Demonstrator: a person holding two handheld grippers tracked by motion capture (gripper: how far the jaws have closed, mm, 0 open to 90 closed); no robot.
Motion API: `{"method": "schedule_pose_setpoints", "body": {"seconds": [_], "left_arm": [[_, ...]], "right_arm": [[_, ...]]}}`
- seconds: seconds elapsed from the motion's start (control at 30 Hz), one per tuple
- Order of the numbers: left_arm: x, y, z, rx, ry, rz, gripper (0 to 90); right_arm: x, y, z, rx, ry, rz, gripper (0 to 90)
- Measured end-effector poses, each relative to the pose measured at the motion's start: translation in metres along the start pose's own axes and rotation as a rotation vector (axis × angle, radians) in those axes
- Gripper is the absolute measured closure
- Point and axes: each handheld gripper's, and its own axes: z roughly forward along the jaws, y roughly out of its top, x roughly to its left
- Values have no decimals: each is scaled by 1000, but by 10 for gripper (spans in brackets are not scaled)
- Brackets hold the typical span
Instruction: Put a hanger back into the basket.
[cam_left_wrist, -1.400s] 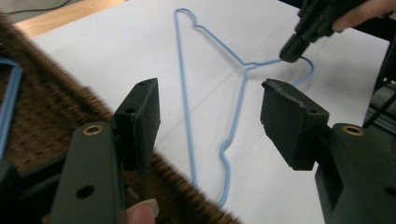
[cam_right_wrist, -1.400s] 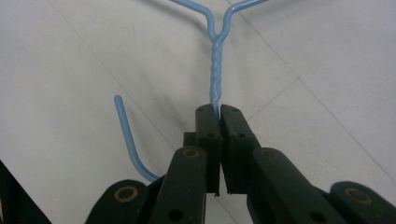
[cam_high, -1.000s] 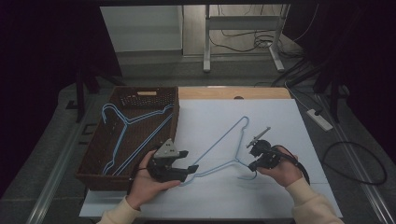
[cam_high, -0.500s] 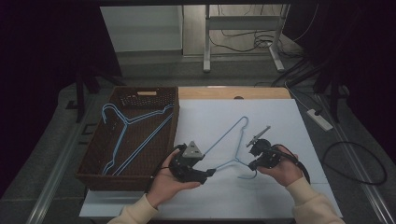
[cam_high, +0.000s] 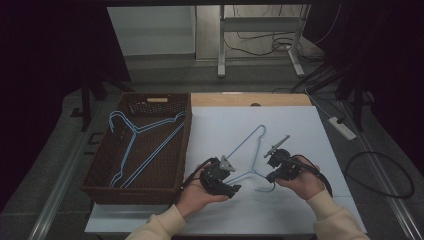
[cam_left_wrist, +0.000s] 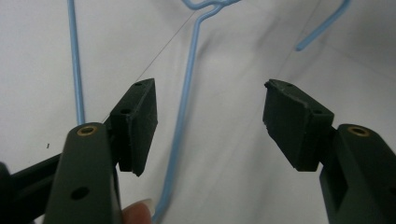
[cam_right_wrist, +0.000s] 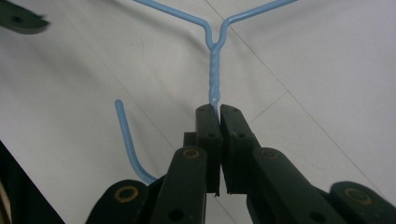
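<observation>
Left gripper (cam_high: 231, 188): has moved in from the basket (cam_high: 100, 165) side; fingers apart around a hanger (cam_left_wrist: 180, 135) arm, not yet pinching.
Right gripper (cam_right_wrist: 218, 112): fingers clamped on the hanger's twisted neck.
Meaning: two-handed grip nearly set.

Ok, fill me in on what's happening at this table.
A person works a light blue wire hanger on the white table with two hand-held grippers. The right gripper is shut on the hanger's twisted neck, just below the hook. The left gripper is open, its jaws astride one of the hanger's wire arms without pressing on it. Beside them, a brown basket holds two more blue hangers.
</observation>
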Motion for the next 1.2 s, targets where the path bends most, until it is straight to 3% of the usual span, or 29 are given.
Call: {"method": "schedule_pose_setpoints", "body": {"seconds": [0.23, 0.47, 0.8, 0.9, 1.07, 1.2], "left_arm": [[6, 0, 19, 32, 23, -5, 381], [12, -2, 29, 47, 30, -15, 421], [12, -3, 35, 80, 10, 5, 663], [11, -4, 34, 72, 16, 18, 820], [9, -4, 32, 67, 7, 41, 860], [8, -4, 31, 55, 4, 45, 871]], "right_arm": [[0, 0, -1, -2, 0, -2, 875], [1, 1, -4, -4, 0, -2, 875], [1, 2, -9, -18, 1, -1, 875], [0, 1, -11, -30, 4, 2, 875], [-2, 0, -13, -56, 13, 13, 870], [-5, -3, -16, -114, 11, 34, 829]]}}
